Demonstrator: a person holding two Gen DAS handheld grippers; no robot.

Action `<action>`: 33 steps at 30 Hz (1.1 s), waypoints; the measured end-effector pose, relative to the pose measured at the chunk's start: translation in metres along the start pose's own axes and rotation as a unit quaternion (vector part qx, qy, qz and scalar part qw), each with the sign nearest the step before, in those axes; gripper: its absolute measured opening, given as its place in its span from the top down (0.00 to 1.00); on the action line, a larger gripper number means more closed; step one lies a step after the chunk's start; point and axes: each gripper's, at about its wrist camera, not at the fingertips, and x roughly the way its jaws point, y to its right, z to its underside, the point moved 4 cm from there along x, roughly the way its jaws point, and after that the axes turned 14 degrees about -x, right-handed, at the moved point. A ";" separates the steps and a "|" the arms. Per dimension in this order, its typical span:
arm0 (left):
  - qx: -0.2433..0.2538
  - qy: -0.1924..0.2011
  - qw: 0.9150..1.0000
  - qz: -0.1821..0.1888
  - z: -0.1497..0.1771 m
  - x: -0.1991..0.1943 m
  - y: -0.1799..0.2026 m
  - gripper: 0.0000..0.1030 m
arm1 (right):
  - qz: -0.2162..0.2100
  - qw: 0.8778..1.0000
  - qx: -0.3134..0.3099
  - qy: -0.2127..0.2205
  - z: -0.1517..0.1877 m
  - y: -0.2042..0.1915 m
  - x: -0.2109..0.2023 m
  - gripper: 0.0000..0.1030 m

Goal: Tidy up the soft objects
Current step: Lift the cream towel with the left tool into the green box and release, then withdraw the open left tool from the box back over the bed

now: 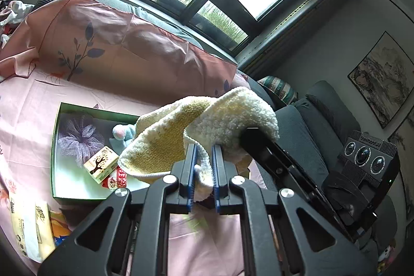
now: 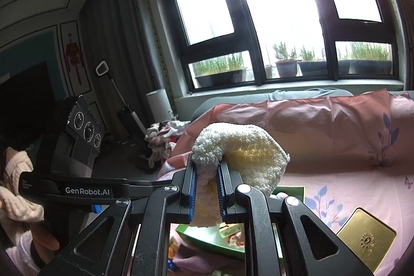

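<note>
Fluffy cream-yellow knit cloth (image 1: 207, 120), looped texture, draped and folded, pinched by left hand-held gripper (image 1: 204, 162) and right hand-held gripper (image 2: 207, 172) above green box (image 1: 55, 146).

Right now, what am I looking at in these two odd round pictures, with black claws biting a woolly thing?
No robot here: a person holds a two-fingered clamp in each hand, with a wide-angle camera on each looking along its fingers. One picture is from the left gripper, the other from the right gripper. Both are shut on the same cream and yellow knitted cloth, lifted between them. Below, on a pink sheet, sits a green box holding a lilac scrunchie, a small plush toy and a little carton. Tissue packs lie beside the box.
</note>
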 end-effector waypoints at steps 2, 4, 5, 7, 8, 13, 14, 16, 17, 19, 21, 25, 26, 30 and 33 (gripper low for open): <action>-0.004 -0.006 1.000 -0.016 -0.007 0.014 -0.010 0.93 | 0.004 1.000 0.002 -0.014 0.005 0.007 0.017 0.85; -0.014 -0.014 0.999 -0.027 -0.011 0.028 -0.023 0.93 | 0.003 1.000 0.009 -0.028 0.013 0.014 0.034 0.85; -0.019 -0.017 0.999 -0.033 -0.013 0.035 -0.029 0.93 | 0.004 0.999 0.012 -0.036 0.019 0.017 0.042 0.85; -0.031 -0.025 0.998 -0.046 -0.017 0.049 -0.045 0.93 | 0.005 0.998 0.019 -0.053 0.030 0.023 0.059 0.85; -0.036 -0.029 0.998 -0.052 -0.017 0.056 -0.052 0.93 | 0.007 0.998 0.019 -0.064 0.036 0.026 0.066 0.85; -0.048 -0.050 0.993 -0.091 -0.015 0.088 -0.084 0.93 | 0.015 0.993 0.025 -0.118 0.070 0.039 0.097 0.85; -0.049 -0.054 0.992 -0.100 -0.014 0.094 -0.090 0.93 | 0.015 0.991 0.027 -0.130 0.076 0.041 0.103 0.85; -0.048 -0.060 0.989 -0.122 -0.011 0.104 -0.100 0.92 | 0.027 0.988 0.029 -0.152 0.088 0.046 0.113 0.85; -0.047 -0.063 0.988 -0.133 -0.010 0.109 -0.105 0.92 | 0.033 0.986 0.029 -0.164 0.094 0.048 0.117 0.85; -0.043 -0.063 0.985 -0.156 -0.007 0.116 -0.114 0.92 | 0.034 0.980 0.034 -0.192 0.107 0.053 0.125 0.85; -0.037 -0.062 0.981 -0.180 -0.005 0.120 -0.121 0.91 | 0.038 0.975 0.044 -0.216 0.119 0.058 0.130 0.85; -0.030 -0.058 0.973 -0.223 -0.002 0.123 -0.135 0.78 | 0.051 0.969 0.059 -0.235 0.134 0.063 0.129 0.63; -0.031 -0.059 0.972 -0.227 0.000 0.123 -0.137 0.72 | 0.053 0.969 0.059 -0.234 0.135 0.063 0.127 0.60; -0.023 -0.044 0.969 -0.242 0.003 0.114 -0.139 0.33 | 0.060 0.969 0.054 -0.235 0.139 0.060 0.116 0.54; -0.013 -0.042 0.966 -0.255 0.008 0.107 -0.135 0.28 | 0.072 0.968 0.043 -0.235 0.139 0.056 0.104 0.48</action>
